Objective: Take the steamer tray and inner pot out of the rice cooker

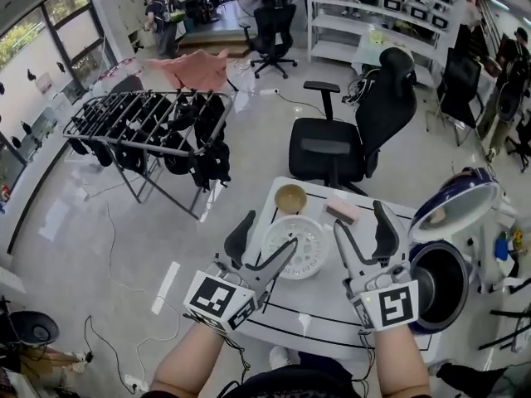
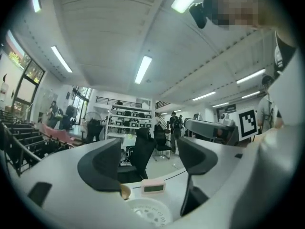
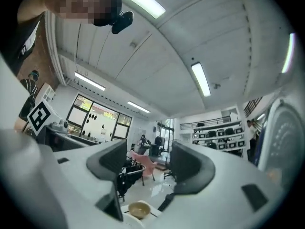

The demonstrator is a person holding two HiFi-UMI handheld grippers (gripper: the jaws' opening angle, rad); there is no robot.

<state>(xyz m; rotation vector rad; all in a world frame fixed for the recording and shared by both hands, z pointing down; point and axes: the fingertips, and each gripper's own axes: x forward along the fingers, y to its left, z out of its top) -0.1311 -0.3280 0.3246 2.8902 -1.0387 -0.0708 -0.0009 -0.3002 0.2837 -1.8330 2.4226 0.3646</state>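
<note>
- Held left gripper [image 1: 267, 232] and right gripper [image 1: 361, 218] spread wide, empty, above the table [image 1: 319, 303].
- Saw steamer tray [image 1: 300, 249] lying on it near wooden bowl [image 1: 290, 197].
- Found rice cooker [image 1: 455, 206] open.

nothing legible anywhere i can see, no words or numbers, only a black-and-white square marker [image 1: 217, 297] on the left hand-held gripper [image 1: 270, 229] and another on the right hand-held gripper [image 1: 360, 216].

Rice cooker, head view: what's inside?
Open white rice cooker holds a dark round inner pot. White perforated steamer tray lies outside, on the white table. Pot's bottom too dark to read.
</note>
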